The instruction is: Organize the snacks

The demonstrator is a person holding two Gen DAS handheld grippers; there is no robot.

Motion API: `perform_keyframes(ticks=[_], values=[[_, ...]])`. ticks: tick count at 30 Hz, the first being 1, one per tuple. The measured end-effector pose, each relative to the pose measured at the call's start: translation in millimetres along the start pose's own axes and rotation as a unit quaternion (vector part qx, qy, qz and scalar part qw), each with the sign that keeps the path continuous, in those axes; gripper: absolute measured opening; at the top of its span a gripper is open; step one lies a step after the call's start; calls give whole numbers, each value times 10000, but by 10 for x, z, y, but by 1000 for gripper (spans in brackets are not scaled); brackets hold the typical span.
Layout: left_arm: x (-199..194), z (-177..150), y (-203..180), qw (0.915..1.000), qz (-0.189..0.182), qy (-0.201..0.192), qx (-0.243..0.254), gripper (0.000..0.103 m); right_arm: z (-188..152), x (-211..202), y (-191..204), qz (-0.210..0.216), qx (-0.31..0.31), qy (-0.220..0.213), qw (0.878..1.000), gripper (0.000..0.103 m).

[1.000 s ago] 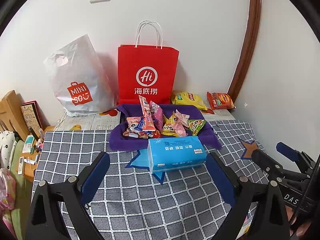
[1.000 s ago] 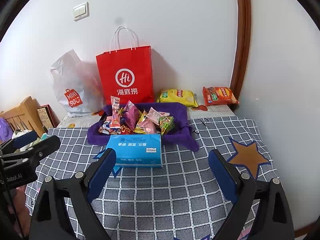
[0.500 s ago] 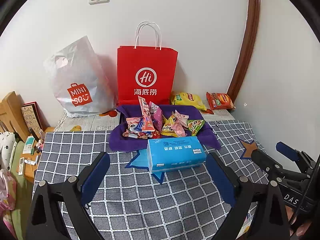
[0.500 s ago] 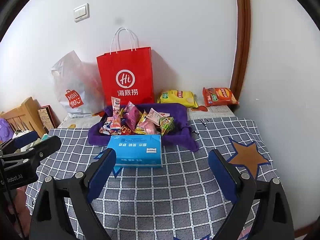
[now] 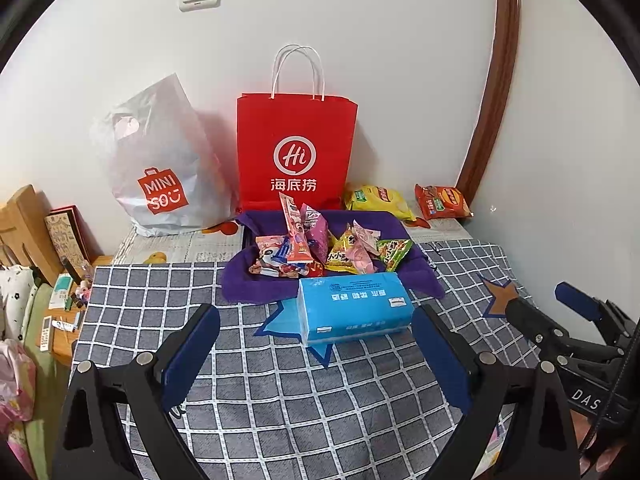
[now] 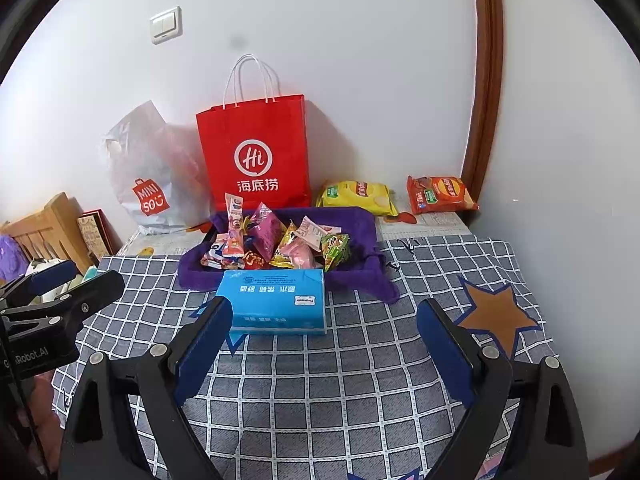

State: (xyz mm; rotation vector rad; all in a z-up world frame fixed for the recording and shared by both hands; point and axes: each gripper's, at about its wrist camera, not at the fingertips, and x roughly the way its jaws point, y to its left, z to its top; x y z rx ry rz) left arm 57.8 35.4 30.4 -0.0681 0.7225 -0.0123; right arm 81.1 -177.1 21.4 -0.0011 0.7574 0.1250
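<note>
1. Snack packets (image 5: 320, 248) sit heaped in a purple cloth-lined tray (image 5: 256, 284) at the back of the counter (image 5: 280, 400), just in front of the red paper bag (image 5: 296, 148). Two more lie apart from the heap against the wall: a yellow chip bag (image 5: 378, 200) and an orange packet (image 5: 442, 200).
2. Left hand-held gripper (image 5: 316, 354): released, jaws wide, nothing between them. Right hand-held gripper (image 6: 324, 350): likewise released and empty. Both hover over the checked cloth (image 6: 360, 380), short of the tray.
3. Risk: the blue tissue pack (image 5: 354, 308) lies directly between both grippers and the tray, touching the tray's front edge. A straight reach probably pushes it into the purple cloth or clamps it instead of a snack.
4. Risk: the packets overlap and several stand on end, e.g. the tall pink stick pack (image 5: 294, 228). Closing on one likely drags or topples its neighbours; wide jaws may take two at once.
5. Risk: the foil wrappers look slick and puffy. A pinch on the air-filled middle may slip, and a hard one may crush the contents.
6. Risk: the purple cloth hangs loose over the tray's rim. A low fingertip could snag it and shift the whole heap.
7. Risk: the two grippers sit near each other; converging on the same heap invites a collision.
</note>
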Motion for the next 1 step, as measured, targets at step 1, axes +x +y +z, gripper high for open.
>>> perform_keyframes(ticks=[1], values=[[1,6,0,10000,-3,17,-1,97,3,2,5,3,1,-2,10000,93]])
